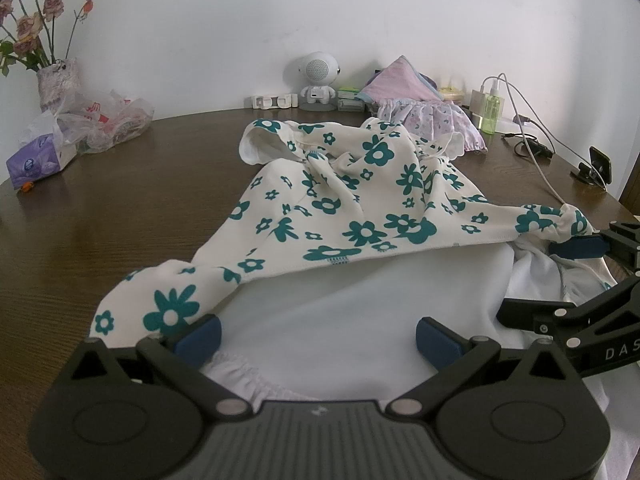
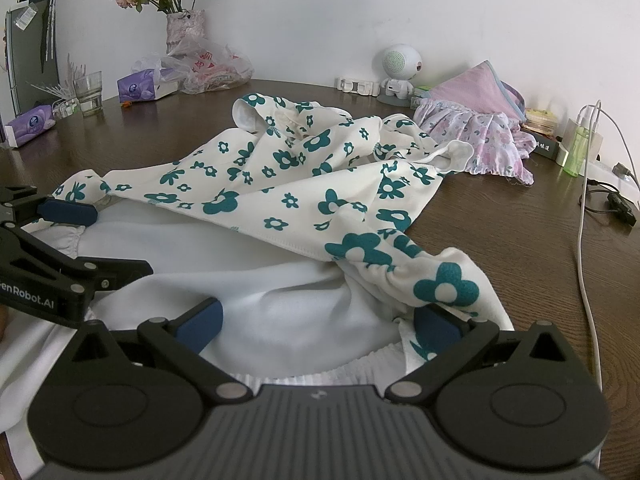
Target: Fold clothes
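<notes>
Two grippers, both with fingers spread wide, not clamped on anything as far as we see. Left gripper [image 1: 318, 334] sits at the near-left hem corner of the floral dress [image 1: 360, 196]; its left pad touches bunched printed fabric. Right gripper [image 2: 320, 320] is at the near-right corner, right pad [image 2: 436, 326] against gathered cloth.

Progress, our judgement: early. Dress lies crumpled on the dark wooden table [image 1: 120, 208], sleeves and neck bunched at the far end, white lining [image 1: 360, 312] exposed near us. No clean fold yet; flattening and all folds remain. A second pink floral garment [image 2: 480, 136] waits behind, unfolded.

Room: white wall, vase of dried roses [image 2: 186, 28], tissue box [image 1: 40, 160], plastic bag [image 1: 108, 120], small robot-shaped speaker [image 1: 319, 80], green bottle [image 1: 493, 112], charger cables [image 2: 584, 208].
</notes>
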